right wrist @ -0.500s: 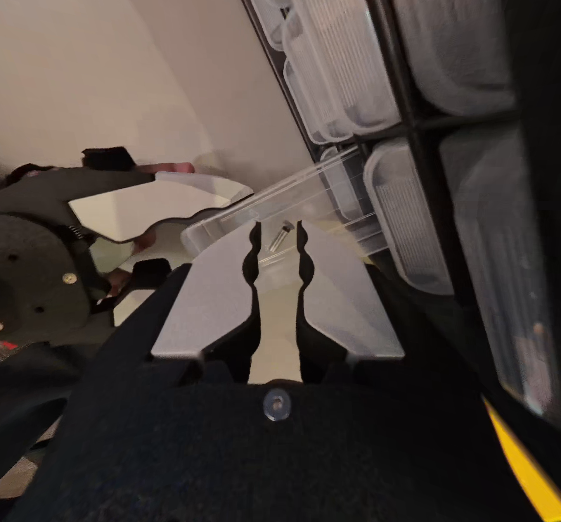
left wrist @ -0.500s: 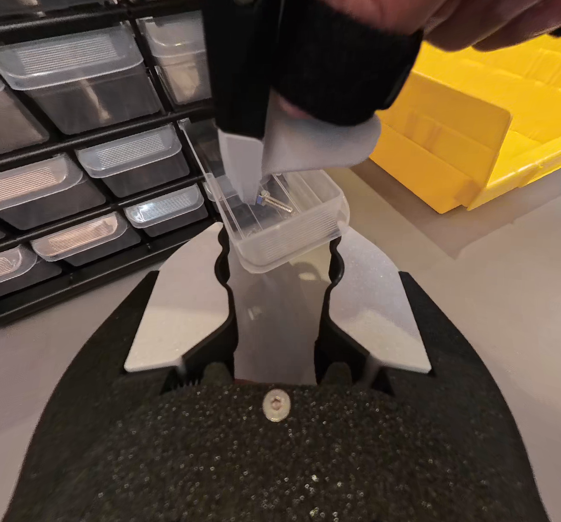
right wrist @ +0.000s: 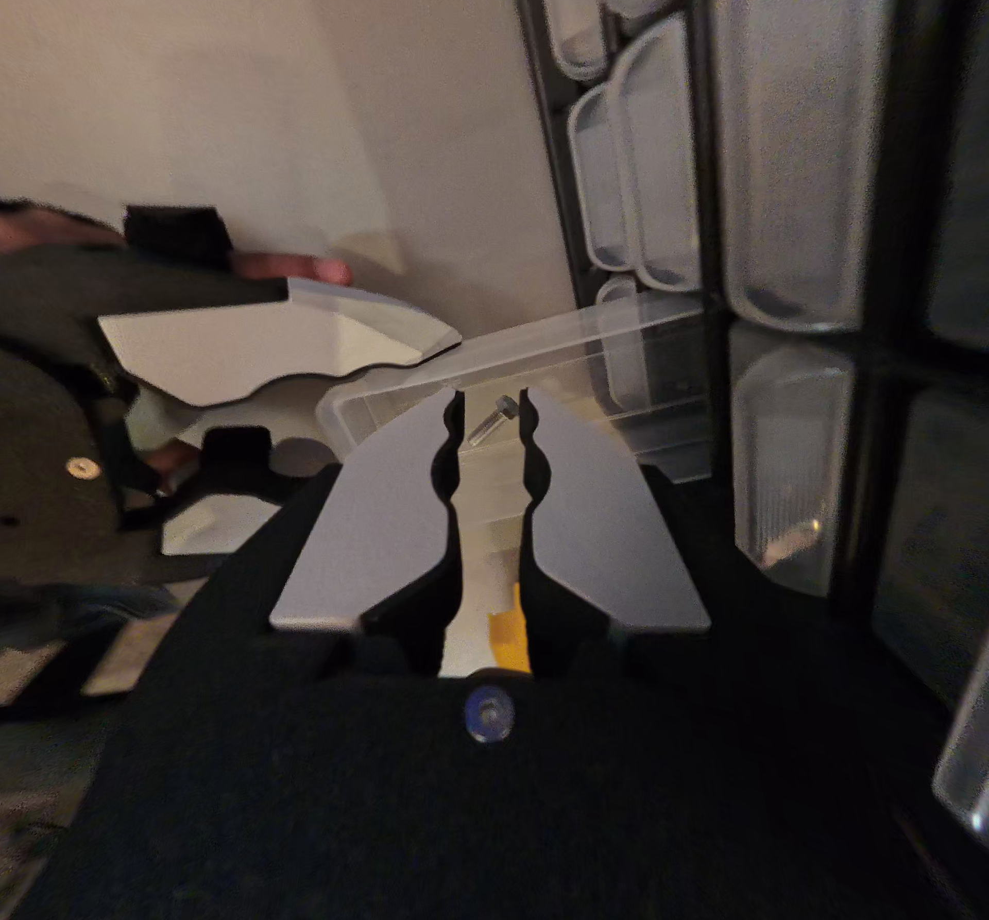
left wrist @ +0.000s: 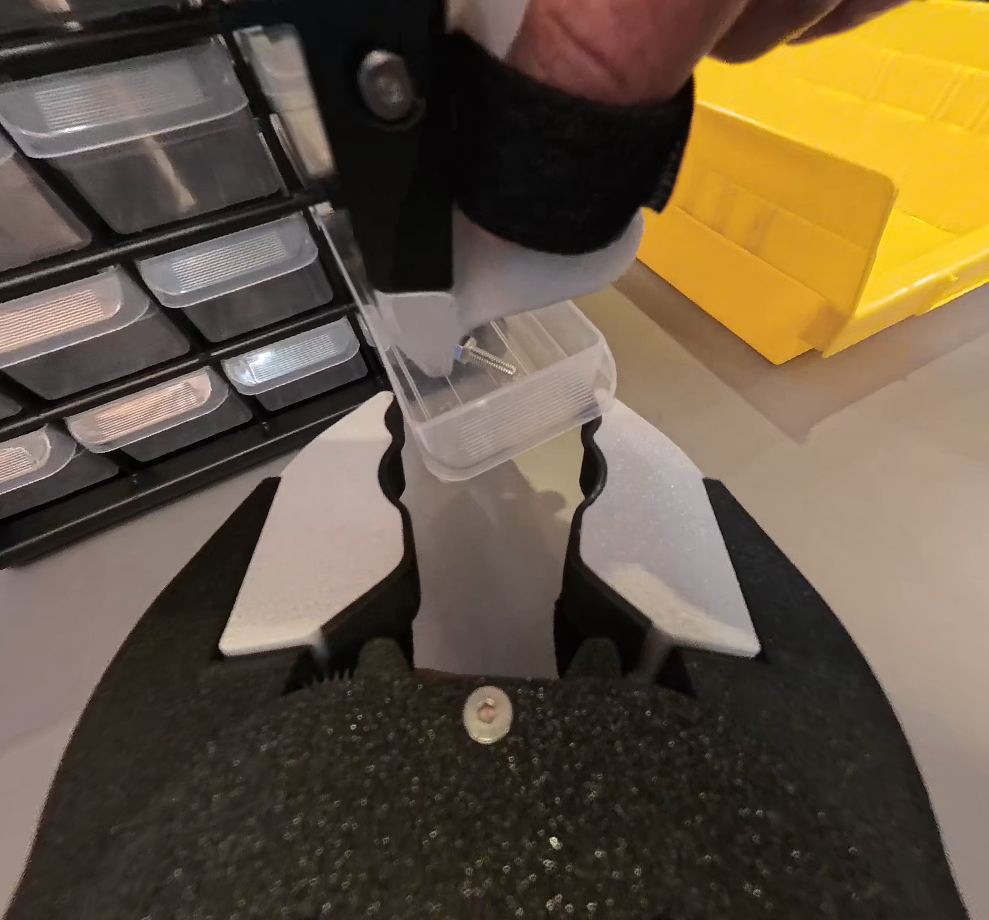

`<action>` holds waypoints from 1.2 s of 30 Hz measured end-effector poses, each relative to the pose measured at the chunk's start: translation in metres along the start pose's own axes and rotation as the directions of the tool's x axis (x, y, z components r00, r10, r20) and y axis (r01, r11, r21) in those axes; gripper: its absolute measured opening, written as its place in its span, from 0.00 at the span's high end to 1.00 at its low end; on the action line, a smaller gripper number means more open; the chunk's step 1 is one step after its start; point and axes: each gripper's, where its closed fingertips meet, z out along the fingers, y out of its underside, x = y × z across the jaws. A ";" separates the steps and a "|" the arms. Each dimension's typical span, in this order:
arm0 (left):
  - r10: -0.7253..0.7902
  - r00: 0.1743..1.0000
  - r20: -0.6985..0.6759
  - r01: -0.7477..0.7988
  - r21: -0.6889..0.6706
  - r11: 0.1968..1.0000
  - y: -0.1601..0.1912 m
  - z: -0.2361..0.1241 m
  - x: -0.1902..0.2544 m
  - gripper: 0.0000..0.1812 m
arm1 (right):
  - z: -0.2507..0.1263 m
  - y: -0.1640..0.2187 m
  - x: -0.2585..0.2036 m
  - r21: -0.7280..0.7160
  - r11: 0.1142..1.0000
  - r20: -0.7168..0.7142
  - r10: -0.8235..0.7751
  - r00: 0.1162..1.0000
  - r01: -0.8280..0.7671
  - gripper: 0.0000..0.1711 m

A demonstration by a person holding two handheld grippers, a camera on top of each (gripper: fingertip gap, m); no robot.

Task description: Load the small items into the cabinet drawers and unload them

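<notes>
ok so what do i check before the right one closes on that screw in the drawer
1. Clear plastic drawer pulled out of the black cabinet: ok.
2. Small silver screw lying loose in the drawer: ok.
3. Right hand-held gripper open, tips down inside the drawer: ok.
4. Screw sits between its fingers: cannot tell; one tip is beside the screw head.
5. Left hand-held gripper steadying the drawer: not ok; open, not clamped.

- The pulled-out clear plastic drawer looks glossy, with a ribbed front.
- The small silver metal screw is shiny and threaded.
- The yellow plastic bin looks smooth.
- The grey tabletop is matt.
</notes>
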 end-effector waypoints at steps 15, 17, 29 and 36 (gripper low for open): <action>0.022 1.000 0.009 -0.022 -0.007 1.000 0.003 -0.003 0.003 0.65 | 0.015 0.009 0.004 -0.202 0.954 -0.004 -0.228 0.974 0.223 1.00; 0.022 1.000 0.006 -0.022 -0.007 1.000 0.003 -0.004 0.003 0.65 | 0.015 0.010 0.003 -0.208 0.951 0.001 -0.234 0.972 0.229 1.00; 0.023 1.000 0.007 -0.023 -0.007 1.000 0.003 -0.002 0.002 0.65 | 0.004 0.015 0.003 -0.172 0.960 -0.005 -0.225 0.974 0.221 0.90; 0.026 1.000 0.008 -0.025 -0.009 1.000 0.003 -0.002 0.002 0.65 | 0.010 0.022 0.003 -0.231 0.942 -0.003 -0.249 0.968 0.242 0.98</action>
